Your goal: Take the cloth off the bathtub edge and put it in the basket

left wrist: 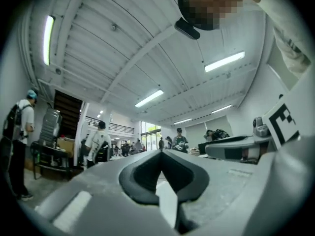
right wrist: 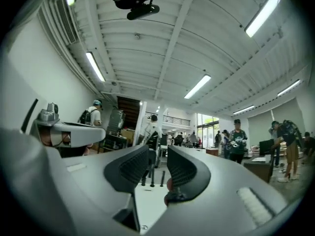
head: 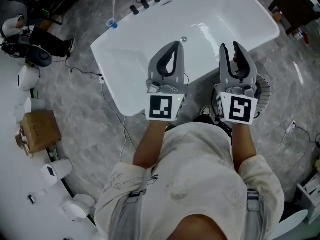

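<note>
The white bathtub (head: 125,96) lies ahead of me in the head view. No cloth shows on its rim or anywhere else in any view. My left gripper (head: 174,45) hovers over the tub's near edge; its jaws meet at the tips with nothing in them, as the left gripper view (left wrist: 160,154) also shows. My right gripper (head: 229,47) is level beside it, with a narrow gap between its jaws and nothing in the gap (right wrist: 157,150). Part of a round ribbed basket (head: 265,91) peeks out on the floor under the right gripper. Both grippers point about level, out across the room.
Black taps (head: 150,1) and a blue cup (head: 111,23) sit at the tub's far end. A cable (head: 112,106) trails over the grey floor at the left. A cardboard box (head: 40,129) and white devices line the left edge. Several people stand in the hall (left wrist: 98,141).
</note>
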`<action>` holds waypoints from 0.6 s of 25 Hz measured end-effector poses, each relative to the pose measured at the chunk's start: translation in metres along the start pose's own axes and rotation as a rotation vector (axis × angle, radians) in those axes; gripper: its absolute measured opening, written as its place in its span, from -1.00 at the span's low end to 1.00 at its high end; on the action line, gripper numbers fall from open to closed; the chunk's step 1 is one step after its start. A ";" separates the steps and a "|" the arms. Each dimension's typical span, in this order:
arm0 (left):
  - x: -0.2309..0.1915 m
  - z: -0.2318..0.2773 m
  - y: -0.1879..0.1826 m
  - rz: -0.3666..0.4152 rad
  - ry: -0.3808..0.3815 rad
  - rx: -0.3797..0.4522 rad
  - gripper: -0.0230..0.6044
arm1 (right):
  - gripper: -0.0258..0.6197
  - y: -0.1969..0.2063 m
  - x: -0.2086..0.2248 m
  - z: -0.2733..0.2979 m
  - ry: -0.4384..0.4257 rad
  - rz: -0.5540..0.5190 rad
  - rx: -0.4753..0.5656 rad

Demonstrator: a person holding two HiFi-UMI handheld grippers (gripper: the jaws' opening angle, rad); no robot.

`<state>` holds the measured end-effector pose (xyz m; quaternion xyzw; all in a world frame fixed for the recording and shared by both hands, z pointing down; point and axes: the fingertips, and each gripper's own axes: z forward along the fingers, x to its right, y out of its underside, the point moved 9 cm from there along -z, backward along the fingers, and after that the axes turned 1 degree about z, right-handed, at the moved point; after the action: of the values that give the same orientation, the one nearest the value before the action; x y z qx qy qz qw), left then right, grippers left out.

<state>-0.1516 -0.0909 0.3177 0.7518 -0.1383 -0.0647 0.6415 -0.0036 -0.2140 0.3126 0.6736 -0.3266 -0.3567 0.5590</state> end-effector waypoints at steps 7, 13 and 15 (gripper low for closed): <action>-0.094 -0.083 -0.012 0.064 -0.281 -0.023 -0.93 | -0.64 -0.015 -0.113 0.049 -0.281 0.044 0.045; -0.132 -0.160 -0.017 0.080 -0.475 -0.037 -0.93 | -0.79 -0.019 -0.195 0.053 -0.457 0.044 0.059; -0.141 -0.183 -0.019 0.078 -0.512 -0.047 -0.93 | -0.89 -0.021 -0.214 0.051 -0.491 0.078 0.055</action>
<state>-0.2335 0.1258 0.3184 0.6899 -0.3236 -0.2313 0.6049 -0.1597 -0.0576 0.3108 0.5686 -0.4881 -0.4787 0.4575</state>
